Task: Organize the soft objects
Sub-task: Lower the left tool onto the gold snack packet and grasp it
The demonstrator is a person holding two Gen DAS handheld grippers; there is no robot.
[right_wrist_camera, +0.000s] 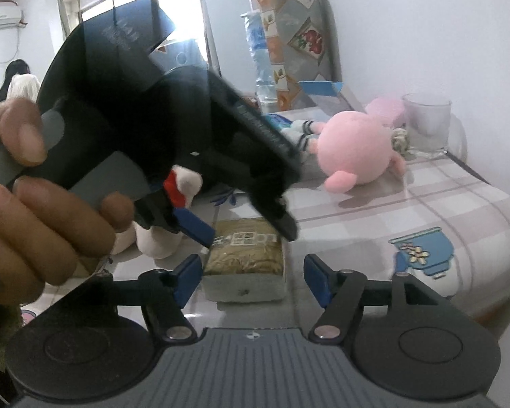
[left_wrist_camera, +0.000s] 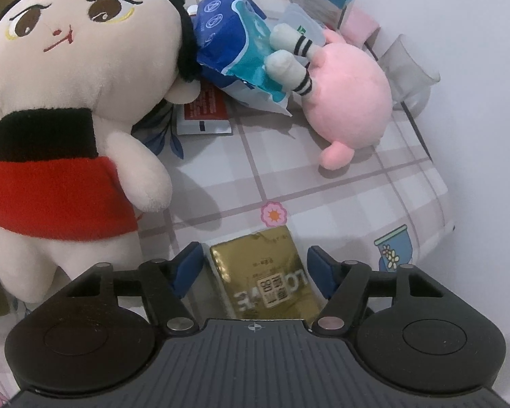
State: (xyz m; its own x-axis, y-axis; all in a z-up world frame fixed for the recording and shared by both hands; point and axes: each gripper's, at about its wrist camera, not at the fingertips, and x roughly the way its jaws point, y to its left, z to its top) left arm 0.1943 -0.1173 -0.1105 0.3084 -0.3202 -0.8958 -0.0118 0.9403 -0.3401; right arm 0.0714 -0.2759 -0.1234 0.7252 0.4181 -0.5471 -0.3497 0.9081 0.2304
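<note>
Two views show the same gold packet from either side. From the left wrist, the left tongs (left_wrist_camera: pixel 253 267) point steeply down with the gold packet (left_wrist_camera: pixel 263 273) lying between their blue pads; the left pad stands just beside the packet's edge, the right pad stays clear of it, so the jaws are partly open and grip nothing yet. The packet rests on the checked cloth of the desk (left_wrist_camera: pixel 357 187), near its front edge. Behind it stand a big doll in a red top (left_wrist_camera: pixel 61 108), a blue bag (left_wrist_camera: pixel 234 44) and a pink plush toy (left_wrist_camera: pixel 350 91), with a glass (left_wrist_camera: pixel 408 64) at the far edge. To do this step well, I would centre the packet between the pads, close slowly, and squeeze only enough to lift, since it looks soft and may crumple or slip. From the right wrist, the right tongs (right_wrist_camera: pixel 251 277) also stand partly open around the near end of the packet (right_wrist_camera: pixel 244 255), neither pad touching it. A hand (right_wrist_camera: pixel 40 224) and the black body of the other tongs (right_wrist_camera: pixel 146 115) fill much of the frame, hiding most of the doll and the blue bag. The packet's print is too blurred to read, the far right pad of the left tongs is dark against the packet, and where the soft things should go is not shown.
</note>
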